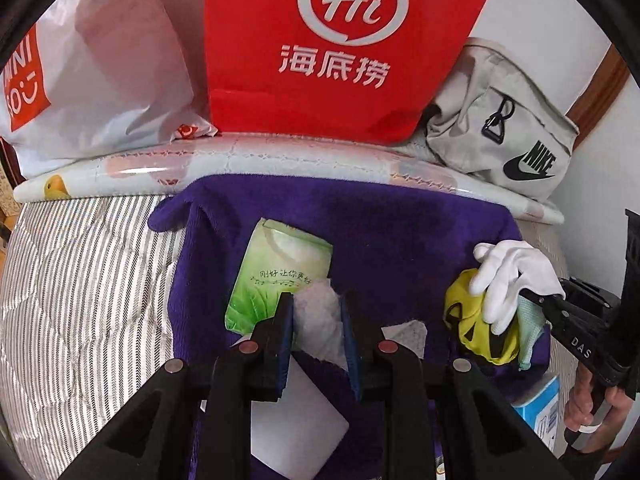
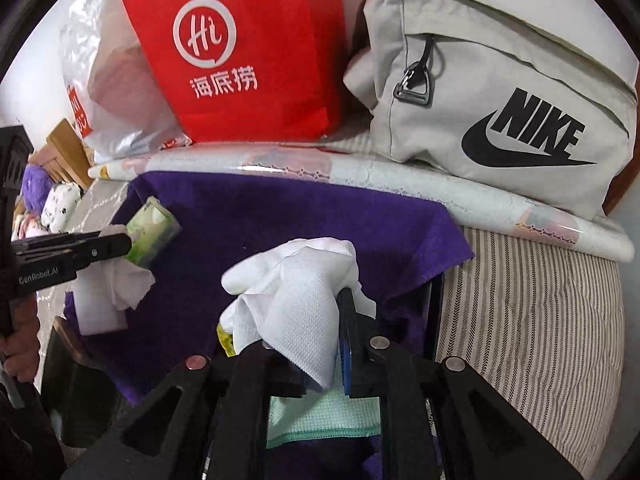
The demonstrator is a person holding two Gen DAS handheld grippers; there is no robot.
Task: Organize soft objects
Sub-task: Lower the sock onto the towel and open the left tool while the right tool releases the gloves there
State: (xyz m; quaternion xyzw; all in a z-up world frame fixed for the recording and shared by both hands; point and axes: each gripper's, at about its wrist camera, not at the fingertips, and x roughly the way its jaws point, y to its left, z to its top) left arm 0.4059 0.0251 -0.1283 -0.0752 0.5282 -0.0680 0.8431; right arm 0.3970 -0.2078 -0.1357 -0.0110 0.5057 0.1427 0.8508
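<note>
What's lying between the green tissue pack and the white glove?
Only bare purple towel lies between the tissue pack and the glove, as the left wrist view shows.

Our left gripper and right gripper are matte black, with blue pads lining the jaws and round silver and reddish bolt heads on the arms. White lettering marks their sides, and bare fingers wrap one handle.

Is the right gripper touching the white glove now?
Touching. The right wrist view shows the right gripper with its fingers closed on the white glove, whose fabric is pinched between them.
</note>
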